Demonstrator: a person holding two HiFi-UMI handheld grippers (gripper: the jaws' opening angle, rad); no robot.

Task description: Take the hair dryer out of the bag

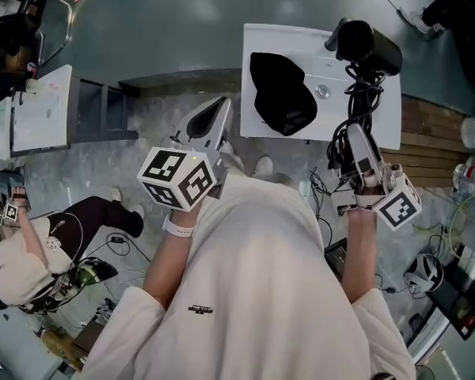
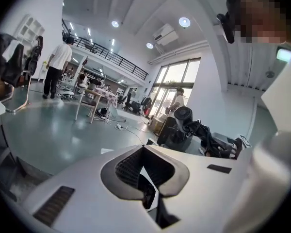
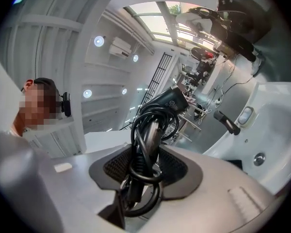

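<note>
white table (image 1: 301, 38) ahead; right gripper (image 3: 145, 168) clamps hair dryer (image 1: 369, 46); left gripper (image 2: 144, 150) closed, empty

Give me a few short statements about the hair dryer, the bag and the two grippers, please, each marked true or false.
1. The right gripper is clamped on the hair dryer, around its handle and coiled cord. True.
2. The hair dryer sits inside the black bag. False: it is out of the bag, held up in the right gripper beside it.
3. The left gripper has its jaws together with nothing between them. True.
4. The left gripper holds the black bag. False: the bag lies on the white table, apart from both grippers.
</note>
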